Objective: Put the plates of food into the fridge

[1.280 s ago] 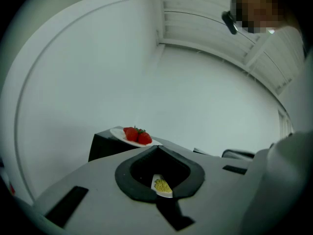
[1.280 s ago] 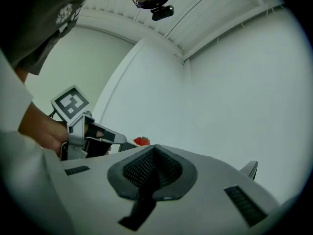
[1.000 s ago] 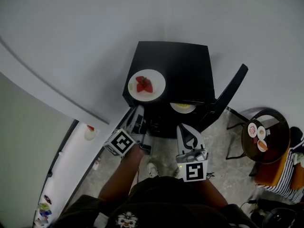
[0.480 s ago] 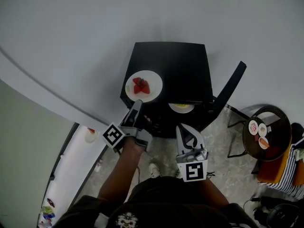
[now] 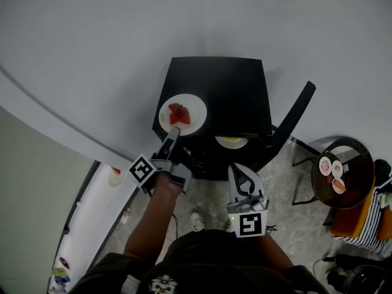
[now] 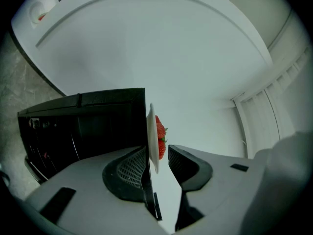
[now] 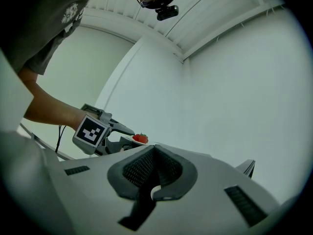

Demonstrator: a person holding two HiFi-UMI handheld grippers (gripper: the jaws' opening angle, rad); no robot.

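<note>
Plate of strawberries: not yet in the fridge. Rests on its black top, toward 10 o'clock from the centre of that top in the head view.

Second plate with yellow food: on a shelf inside, beside the open door. Counted as done.

Task judged partway: one plate in, at least the strawberry plate left. Small dishes on the round side table at 3 o'clock may be pending too; cannot tell.

Left gripper: reaches the plate from 6 o'clock, jaws apart and just now closing, with the near rim between them. In the left gripper view, plate edge-on; mesh pad just beside the underside, with a clear gap between the strawberries and the other jaw. No clamp yet.

Right gripper: at 5 o'clock of the plate, well apart from it, jaws together on nothing.
</note>
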